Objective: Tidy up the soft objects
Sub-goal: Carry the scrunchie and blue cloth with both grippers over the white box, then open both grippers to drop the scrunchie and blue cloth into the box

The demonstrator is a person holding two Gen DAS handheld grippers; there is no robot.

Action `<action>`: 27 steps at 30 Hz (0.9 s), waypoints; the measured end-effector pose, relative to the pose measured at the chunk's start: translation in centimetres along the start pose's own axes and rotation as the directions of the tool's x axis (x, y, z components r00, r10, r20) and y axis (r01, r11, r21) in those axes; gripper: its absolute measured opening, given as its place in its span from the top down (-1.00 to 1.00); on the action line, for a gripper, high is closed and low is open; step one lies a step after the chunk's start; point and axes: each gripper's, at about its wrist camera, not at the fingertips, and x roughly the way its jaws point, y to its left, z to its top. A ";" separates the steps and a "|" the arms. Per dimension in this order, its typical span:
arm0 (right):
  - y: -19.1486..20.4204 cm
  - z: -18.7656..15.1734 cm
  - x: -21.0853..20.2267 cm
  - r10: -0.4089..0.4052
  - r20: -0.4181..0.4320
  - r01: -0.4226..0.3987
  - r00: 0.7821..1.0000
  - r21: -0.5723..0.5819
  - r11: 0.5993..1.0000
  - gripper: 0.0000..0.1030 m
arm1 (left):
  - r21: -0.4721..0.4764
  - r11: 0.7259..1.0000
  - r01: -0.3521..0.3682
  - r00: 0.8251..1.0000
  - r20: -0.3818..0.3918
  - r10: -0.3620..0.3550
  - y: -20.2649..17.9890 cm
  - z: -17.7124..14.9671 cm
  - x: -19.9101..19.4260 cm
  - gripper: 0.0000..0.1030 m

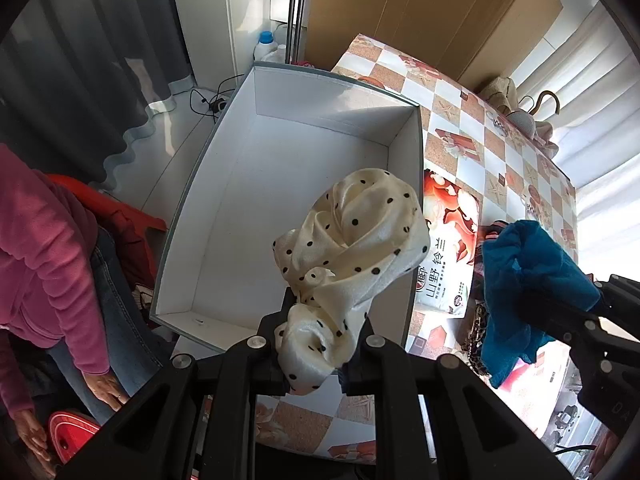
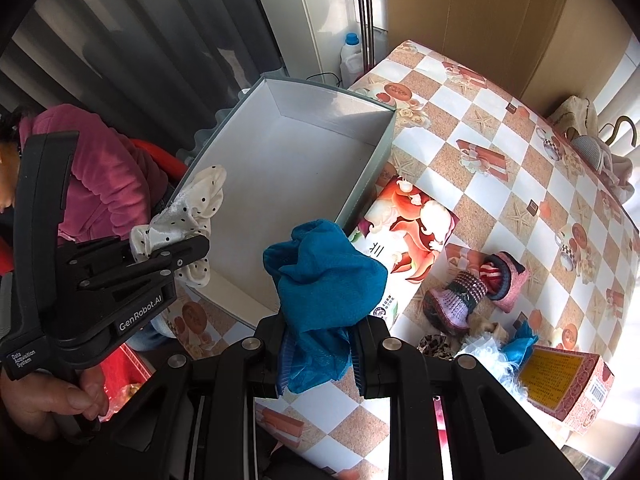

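Observation:
My left gripper (image 1: 324, 332) is shut on a cream scarf with black dots (image 1: 352, 248), which bunches up above the near right corner of the open white box (image 1: 280, 152). My right gripper (image 2: 318, 344) is shut on a crumpled blue cloth (image 2: 328, 280), held over the box's (image 2: 304, 160) near corner and a tissue pack. The right wrist view shows the left gripper (image 2: 188, 256) at the box's left wall with the dotted scarf (image 2: 192, 208) draped from it. In the left wrist view, the blue cloth (image 1: 528, 264) hangs from the right gripper (image 1: 560, 304) at the right.
On the checkered tablecloth (image 2: 520, 160) lie a flowered tissue pack (image 2: 412, 224), two knitted slippers (image 2: 460, 292), a leopard-print piece (image 2: 434, 346), a fluffy white and blue item (image 2: 500, 352) and a pink carton (image 2: 568, 384). A person in a pink top (image 1: 44, 248) is left of the box.

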 end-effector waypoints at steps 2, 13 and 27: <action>0.0 0.9 0.2 0.007 0.009 -0.007 1.000 0.012 1.000 0.51 | -0.010 1.000 0.008 1.000 -0.013 -0.008 0.4 0.1 0.4 0.66; 2.3 11.3 6.0 0.030 -0.007 -0.031 1.000 -0.036 0.999 0.51 | 0.021 1.000 0.005 0.994 -0.113 -0.002 1.5 -0.1 4.6 0.65; -3.3 10.3 12.5 -0.052 -0.158 0.069 0.986 0.103 0.992 0.52 | 0.088 0.994 -0.070 0.978 -0.189 0.086 3.8 0.1 9.1 0.65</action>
